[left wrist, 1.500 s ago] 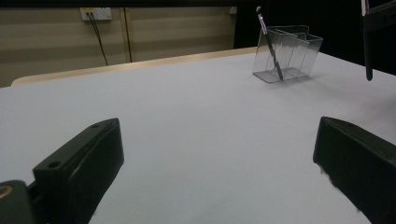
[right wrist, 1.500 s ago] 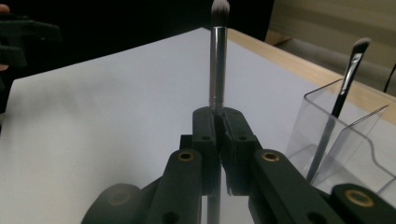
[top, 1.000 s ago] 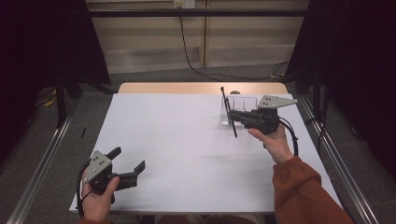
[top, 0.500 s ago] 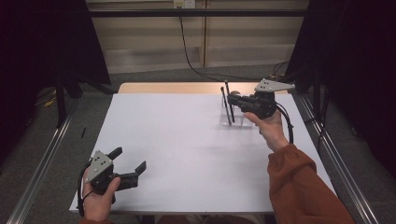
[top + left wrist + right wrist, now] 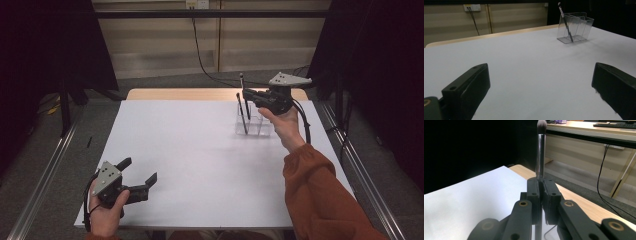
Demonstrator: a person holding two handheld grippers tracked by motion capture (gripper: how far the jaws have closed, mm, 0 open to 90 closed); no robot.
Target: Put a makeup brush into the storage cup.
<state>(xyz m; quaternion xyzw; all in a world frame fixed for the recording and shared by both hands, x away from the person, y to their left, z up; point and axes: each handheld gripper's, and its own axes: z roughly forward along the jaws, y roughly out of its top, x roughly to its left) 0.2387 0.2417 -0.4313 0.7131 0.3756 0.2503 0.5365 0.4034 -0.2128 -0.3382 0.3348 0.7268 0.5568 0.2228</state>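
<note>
A clear plastic organizer (image 5: 256, 127) stands at the far right of the white table (image 5: 190, 150), with one dark makeup brush (image 5: 242, 114) leaning inside it. My right gripper (image 5: 246, 94) hovers just above the organizer, shut on a second makeup brush (image 5: 242, 82) that is held nearly upright, bristles up. In the right gripper view the brush handle (image 5: 540, 152) rises from between the closed jaws of the right gripper (image 5: 541, 195). My left gripper (image 5: 140, 169) rests open at the near left, nothing between its jaws. The left gripper view shows the organizer (image 5: 580, 26) and its brush (image 5: 565, 22) beyond the open left gripper (image 5: 539, 82).
A wooden strip (image 5: 180, 94) edges the table's far side. Metal rails (image 5: 45, 175) run along both sides of the table. A black cable (image 5: 200, 55) hangs down the back wall.
My right gripper has moved away from me and upward with the brush, which now stands more upright over the organizer. The left gripper has stayed put.
</note>
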